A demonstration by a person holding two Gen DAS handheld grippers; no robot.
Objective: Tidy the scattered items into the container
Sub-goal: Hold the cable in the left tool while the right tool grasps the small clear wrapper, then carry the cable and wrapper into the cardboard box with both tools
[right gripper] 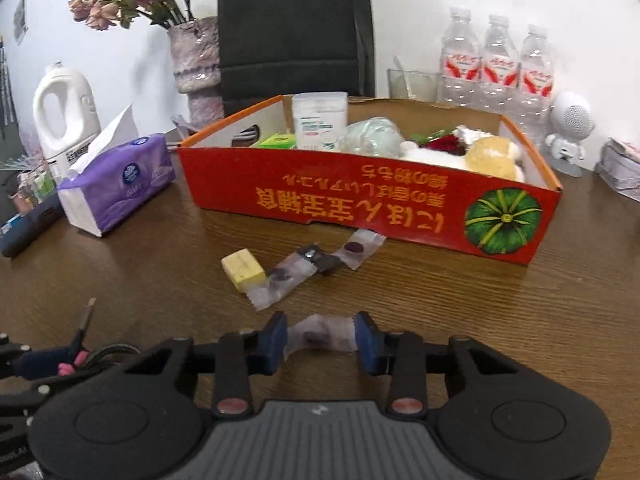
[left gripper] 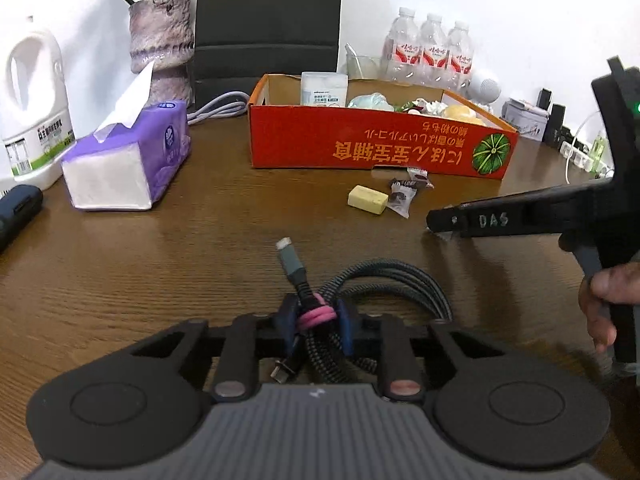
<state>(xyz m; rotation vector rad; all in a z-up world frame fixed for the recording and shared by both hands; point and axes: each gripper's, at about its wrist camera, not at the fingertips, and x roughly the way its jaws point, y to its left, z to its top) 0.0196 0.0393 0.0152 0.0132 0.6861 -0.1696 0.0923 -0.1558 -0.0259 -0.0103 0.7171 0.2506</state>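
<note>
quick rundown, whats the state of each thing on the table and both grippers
left gripper: shut on coiled cable
right gripper: wrapped candy between the pads
red box: open-topped, partly filled
yellow block: loose on table
tissue pack: open, a tissue sticking up

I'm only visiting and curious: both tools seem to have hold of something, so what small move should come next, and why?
Probably lift the right tool and carry its candy wrapper over the red box. The wrapper already sits between its pads, the box is open just ahead, and the left tool holds its cable bundle.

Wooden table (right gripper: 520,320); red box (right gripper: 360,208); eraser (right gripper: 243,270).
</note>
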